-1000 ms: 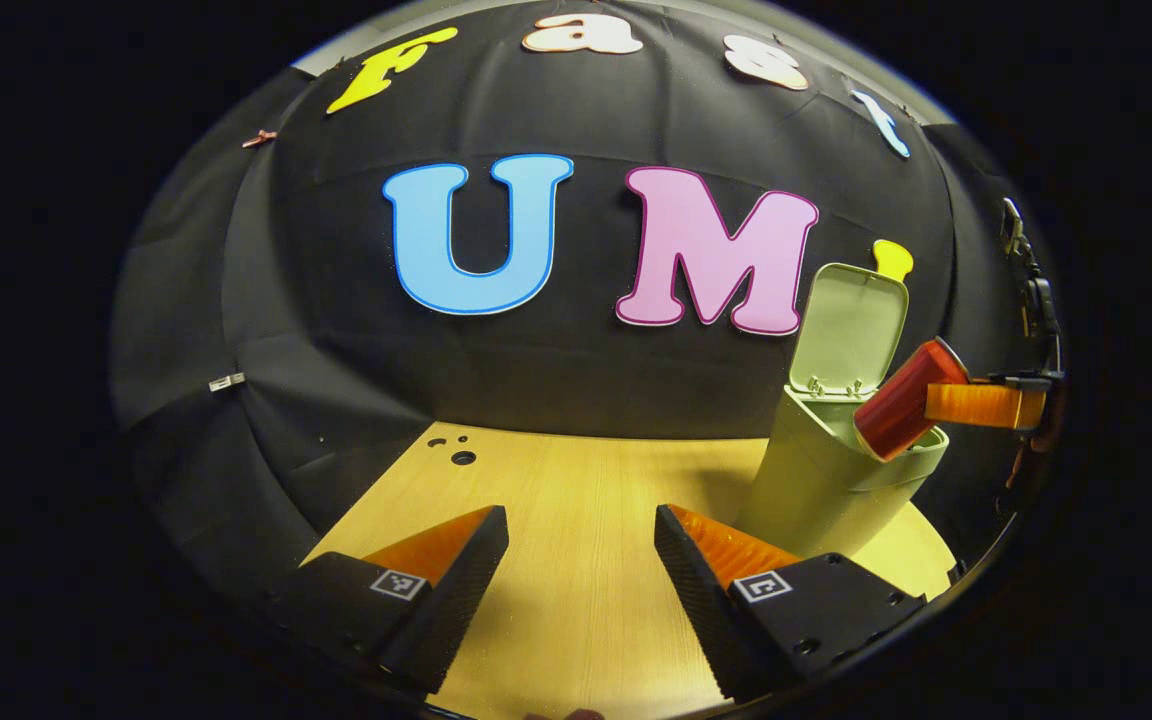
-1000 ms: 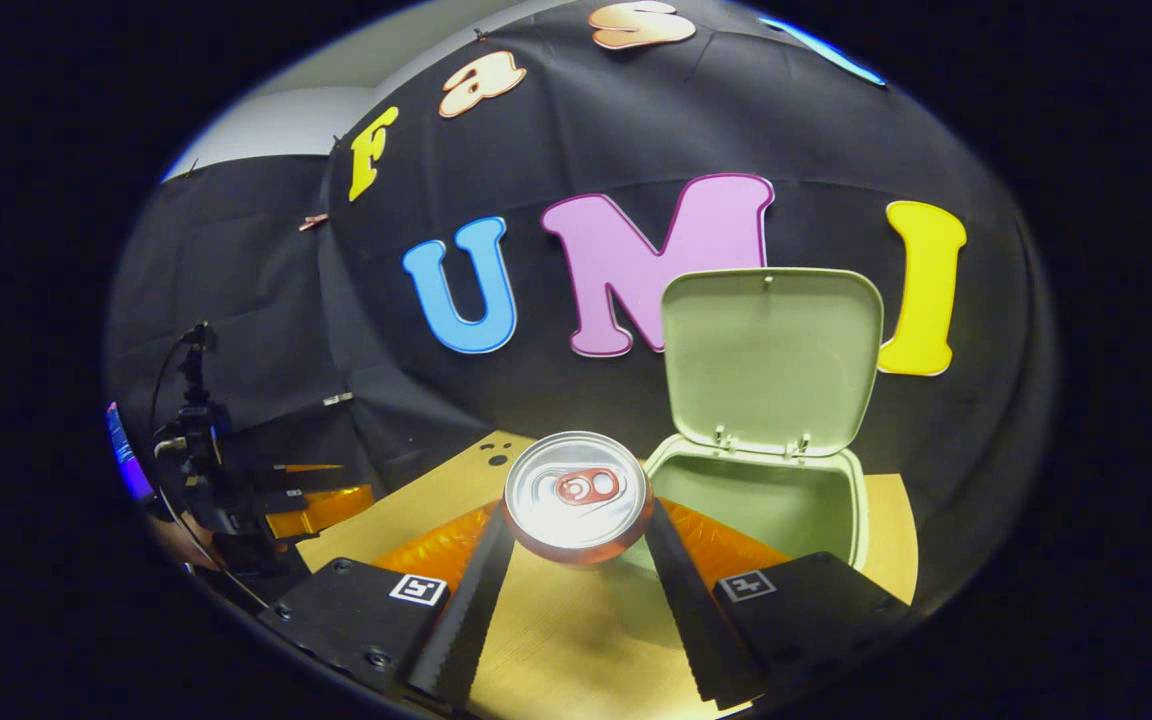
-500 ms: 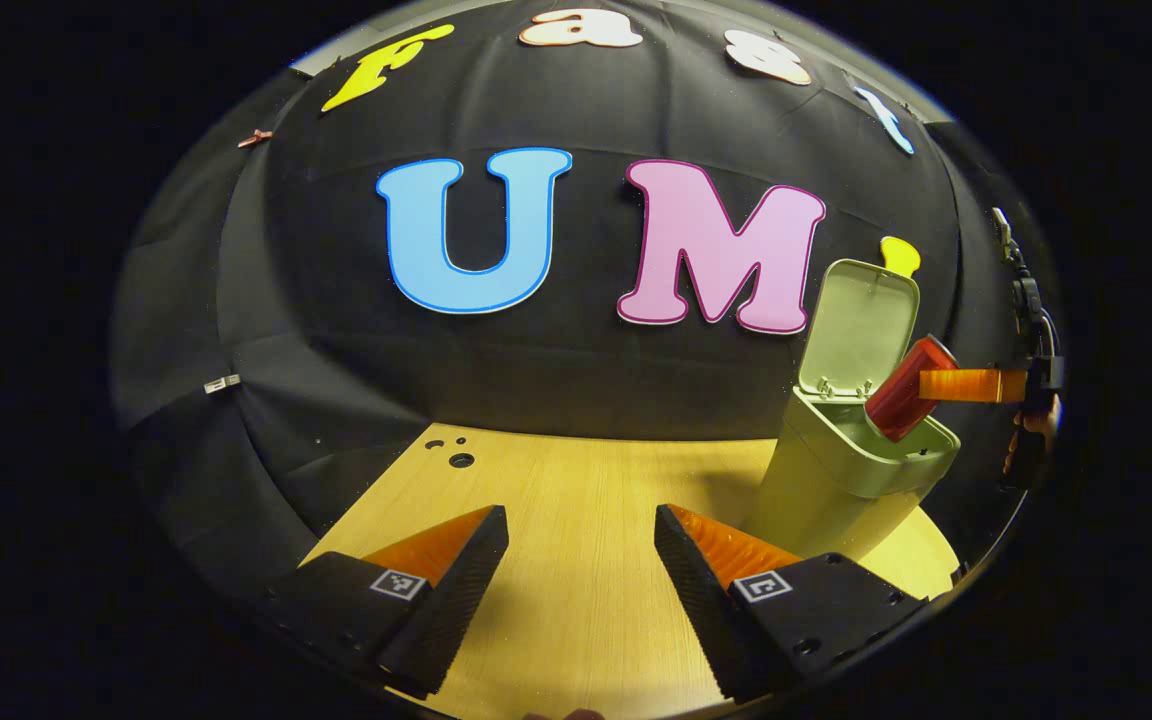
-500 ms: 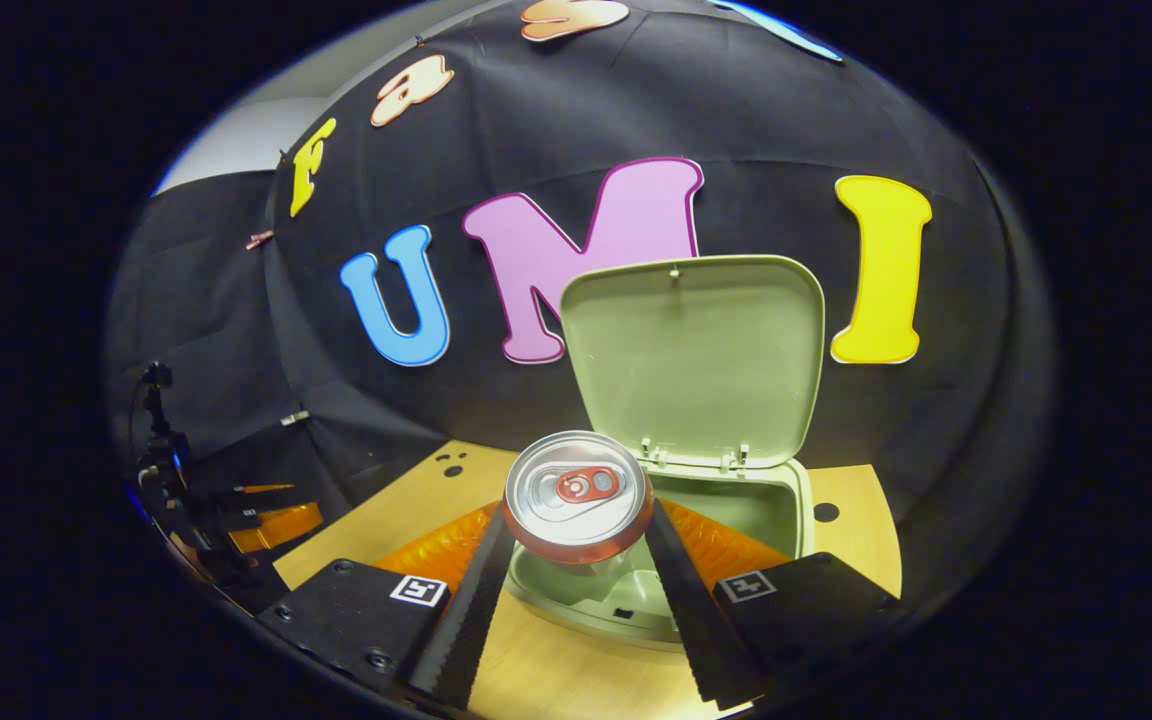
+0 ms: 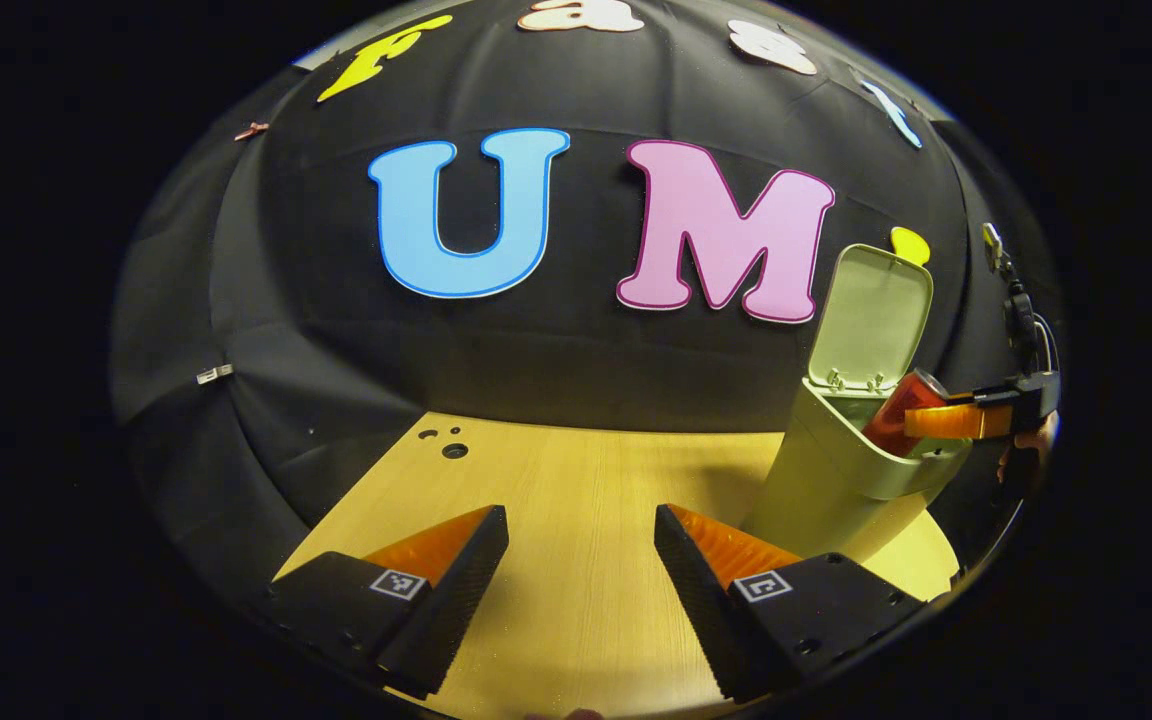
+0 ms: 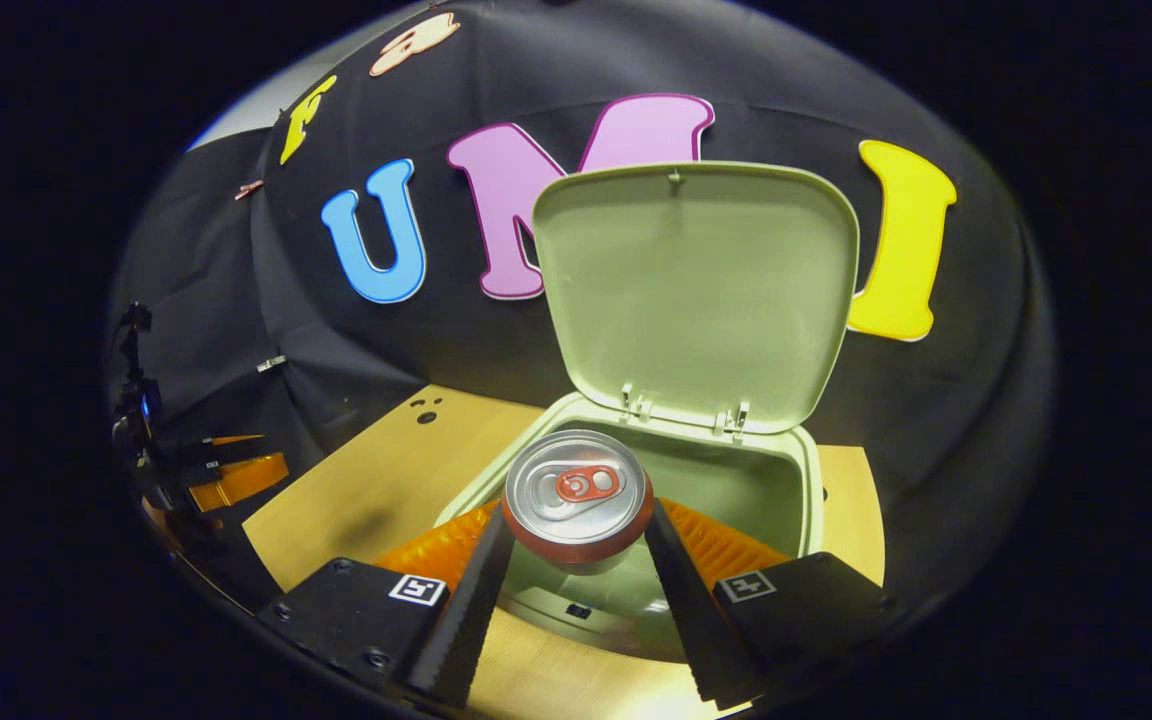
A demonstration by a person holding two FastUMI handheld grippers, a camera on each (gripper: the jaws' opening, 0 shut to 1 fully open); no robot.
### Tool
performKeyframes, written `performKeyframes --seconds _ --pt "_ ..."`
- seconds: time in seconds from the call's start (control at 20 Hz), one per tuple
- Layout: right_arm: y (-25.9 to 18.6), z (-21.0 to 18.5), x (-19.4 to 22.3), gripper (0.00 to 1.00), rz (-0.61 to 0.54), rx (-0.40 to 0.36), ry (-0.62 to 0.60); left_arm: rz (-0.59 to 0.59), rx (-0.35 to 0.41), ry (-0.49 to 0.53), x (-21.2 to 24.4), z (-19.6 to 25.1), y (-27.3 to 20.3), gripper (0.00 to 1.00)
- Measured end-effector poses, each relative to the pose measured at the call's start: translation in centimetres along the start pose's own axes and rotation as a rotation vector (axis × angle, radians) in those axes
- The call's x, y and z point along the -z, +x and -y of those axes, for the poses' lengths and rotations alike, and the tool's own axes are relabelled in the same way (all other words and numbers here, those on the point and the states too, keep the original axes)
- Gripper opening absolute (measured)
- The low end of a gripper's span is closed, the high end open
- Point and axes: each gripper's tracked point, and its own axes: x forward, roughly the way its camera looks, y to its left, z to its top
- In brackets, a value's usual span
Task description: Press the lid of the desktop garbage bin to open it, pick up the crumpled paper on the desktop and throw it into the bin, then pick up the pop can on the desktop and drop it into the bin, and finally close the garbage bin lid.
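My right gripper (image 6: pixel 576 520) is shut on the red pop can (image 6: pixel 576 498), whose silver top faces the camera. It holds the can over the open mouth of the pale green garbage bin (image 6: pixel 786 490); the bin's lid (image 6: pixel 696 290) stands upright behind. In the left gripper view the bin (image 5: pixel 826 480) stands at the right on the wooden desktop (image 5: pixel 576 500), with the can (image 5: pixel 898 412) tilted partly inside its opening, held by the right gripper (image 5: pixel 946 420). My left gripper (image 5: pixel 581 560) hovers open over the bare desktop, left of the bin. The inside of the bin is hidden.
Black cloth walls close in the back and the sides. Small round holes (image 5: pixel 453 451) mark the desktop's far left corner. In the right gripper view the left gripper (image 6: pixel 236 478) sits far left, beyond the desk edge.
The right gripper has carried the can forward and down, from beside the bin's rim to over and partly into its opening. The left gripper has stayed almost still.
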Motion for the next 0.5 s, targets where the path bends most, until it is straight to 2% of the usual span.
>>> performKeyframes --seconds 0.05,0.5 --pt "0.2 -0.1 0.3 0.83 -0.013 -0.008 0.015 -0.005 0.001 0.001 0.2 0.1 0.0 0.96" --pt "-0.2 -0.1 1.4 0.83 -0.045 -0.015 0.048 -0.005 -0.001 0.002 0.3 0.0 -0.8 0.95"
